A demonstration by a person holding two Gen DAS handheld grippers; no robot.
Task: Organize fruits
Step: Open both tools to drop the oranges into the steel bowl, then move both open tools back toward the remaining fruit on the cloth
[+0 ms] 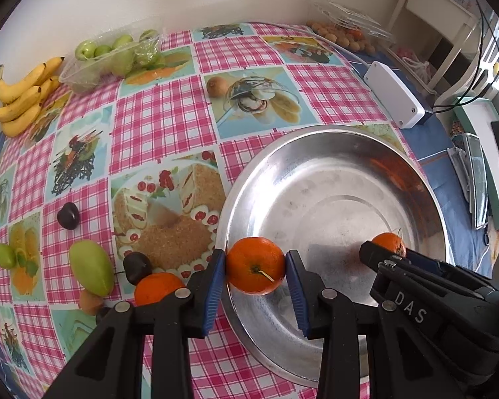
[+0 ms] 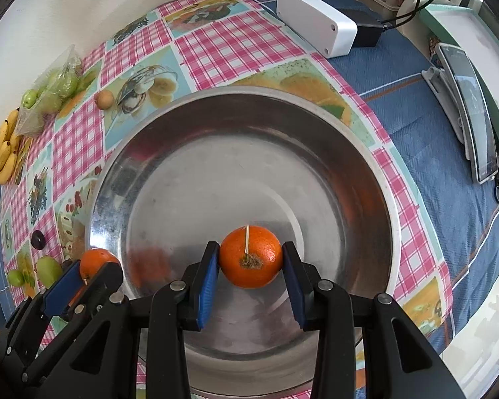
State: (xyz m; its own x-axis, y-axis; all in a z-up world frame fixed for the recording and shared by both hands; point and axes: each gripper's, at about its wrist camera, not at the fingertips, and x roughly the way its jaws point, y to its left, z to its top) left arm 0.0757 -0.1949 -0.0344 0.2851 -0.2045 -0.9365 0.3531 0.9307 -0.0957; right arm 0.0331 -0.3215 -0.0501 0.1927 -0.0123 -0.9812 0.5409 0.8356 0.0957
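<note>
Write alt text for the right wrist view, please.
The right gripper holds an orange between its blue pads over a large metal bowl with nothing else in it. At lower left, the left gripper holds a second orange; bananas lie far left.

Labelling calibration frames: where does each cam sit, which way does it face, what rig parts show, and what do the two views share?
Left wrist: on the left gripper, looking forward and down over the near-left rim of the steel basin; its own fingers clamp an orange; the right gripper enters at right.
Right wrist: on the right gripper, looking down into the basin's middle; its fingers clamp a second orange; the left gripper shows lower left.
Shared: basin, both oranges, bananas, white box, checked tablecloth.
</note>
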